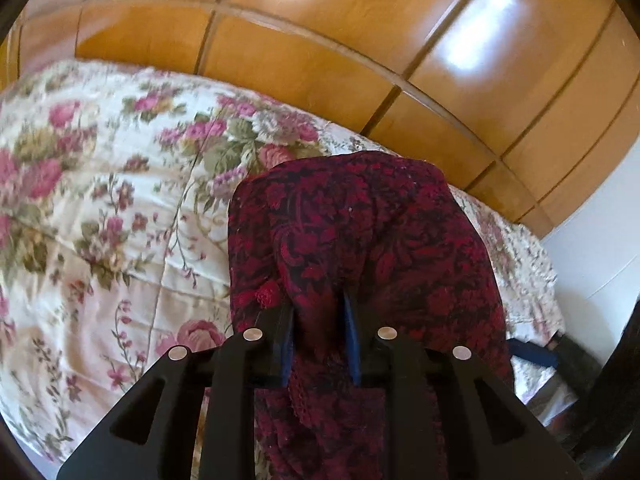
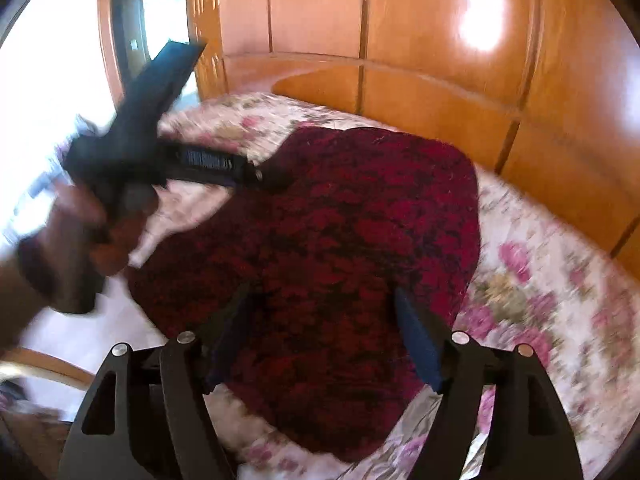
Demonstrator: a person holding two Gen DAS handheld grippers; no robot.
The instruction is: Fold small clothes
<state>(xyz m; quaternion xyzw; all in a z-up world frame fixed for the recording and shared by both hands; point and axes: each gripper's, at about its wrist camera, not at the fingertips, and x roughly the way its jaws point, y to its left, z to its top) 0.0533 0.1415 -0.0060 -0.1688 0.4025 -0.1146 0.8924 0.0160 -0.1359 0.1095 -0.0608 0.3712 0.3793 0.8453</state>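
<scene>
Bed covered by cream quilt (image 1: 120,208) with pink rose print, stitched seams visible. Far side: glossy orange-brown wood panelling (image 1: 320,64), dark grooves, two bright glare patches. White wall (image 1: 592,256) at right. Bright window area (image 2: 48,80) far left in right wrist view.

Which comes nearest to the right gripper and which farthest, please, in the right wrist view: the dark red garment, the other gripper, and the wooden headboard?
1. Dark red garment: directly beneath the right gripper, spread on the floral bedspread.
2. Left gripper: farther off, upper left, at the garment's far-left edge.
3. Wooden headboard: farthest, behind the bed.
</scene>
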